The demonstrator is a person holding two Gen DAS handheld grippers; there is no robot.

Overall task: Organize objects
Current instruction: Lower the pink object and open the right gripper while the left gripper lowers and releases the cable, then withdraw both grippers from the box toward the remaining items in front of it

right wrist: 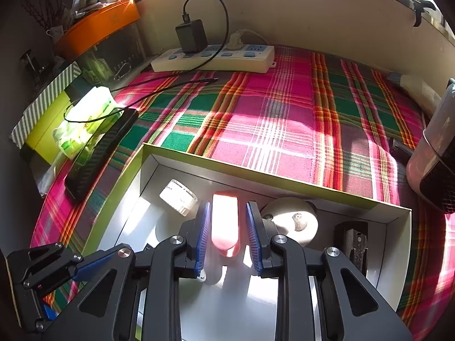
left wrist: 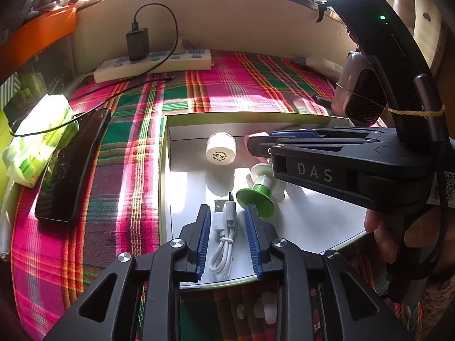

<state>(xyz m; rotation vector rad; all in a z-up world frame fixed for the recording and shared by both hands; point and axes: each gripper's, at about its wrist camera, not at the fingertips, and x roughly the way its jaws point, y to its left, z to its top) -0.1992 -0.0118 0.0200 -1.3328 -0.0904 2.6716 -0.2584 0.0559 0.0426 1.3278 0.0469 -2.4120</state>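
A shallow white box with a green rim (left wrist: 163,170) (right wrist: 199,157) lies on the plaid cloth. In the left wrist view my left gripper (left wrist: 227,213) is open over the box floor, a coiled white USB cable (left wrist: 224,236) lying loose between its blue pads. A green-and-white spool (left wrist: 260,191) and a white ribbed cap (left wrist: 221,148) lie beyond. My right gripper (right wrist: 227,207) (left wrist: 256,146) is open around a pink tube (right wrist: 225,224) that lies in the box with gaps either side. The cap (right wrist: 179,196), a white roll (right wrist: 293,218) and a dark block (right wrist: 351,241) lie beside it.
A black phone (left wrist: 72,164) (right wrist: 99,156) and a green tissue pack (left wrist: 39,139) lie at the left. A white power strip (left wrist: 153,65) (right wrist: 213,58) with a black charger sits along the back wall. An orange-lidded container (right wrist: 98,28) stands far left. A white-and-black appliance (right wrist: 432,164) stands right.
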